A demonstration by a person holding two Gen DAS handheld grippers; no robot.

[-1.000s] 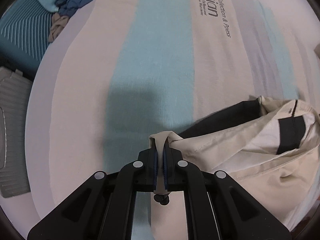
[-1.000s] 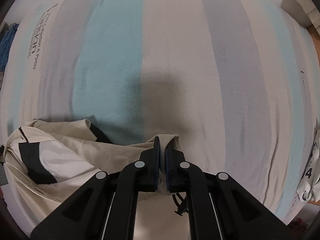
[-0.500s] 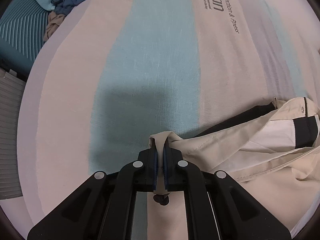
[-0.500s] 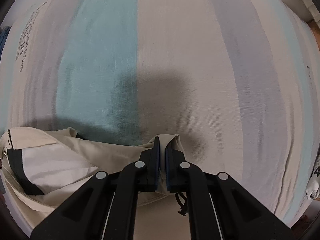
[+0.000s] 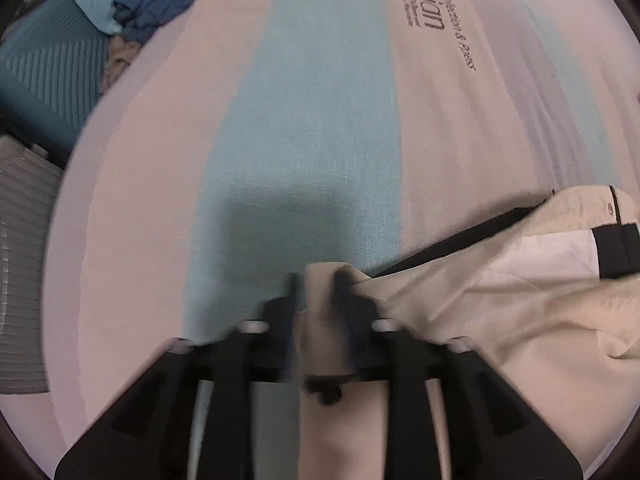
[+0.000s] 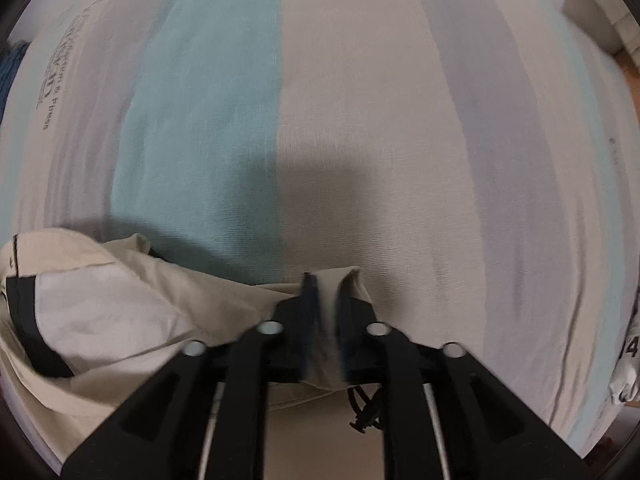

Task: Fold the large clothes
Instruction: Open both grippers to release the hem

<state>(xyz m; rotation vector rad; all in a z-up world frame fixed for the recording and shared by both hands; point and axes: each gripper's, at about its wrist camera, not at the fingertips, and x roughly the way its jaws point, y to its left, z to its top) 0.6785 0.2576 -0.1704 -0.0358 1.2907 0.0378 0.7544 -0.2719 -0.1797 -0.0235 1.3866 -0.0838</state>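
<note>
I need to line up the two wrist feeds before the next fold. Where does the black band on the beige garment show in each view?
Left wrist: the black band sits at the right edge, on the beige garment, beside its white lining.
Right wrist: the black band curves along the left edge.
Shared landmark: the teal stripe of the bedsheet, beyond both grippers.

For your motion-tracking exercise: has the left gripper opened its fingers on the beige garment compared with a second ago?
Yes. The left gripper now shows a wider gap around the beige garment, with fabric between its blurred fingers, above the striped sheet.
</note>
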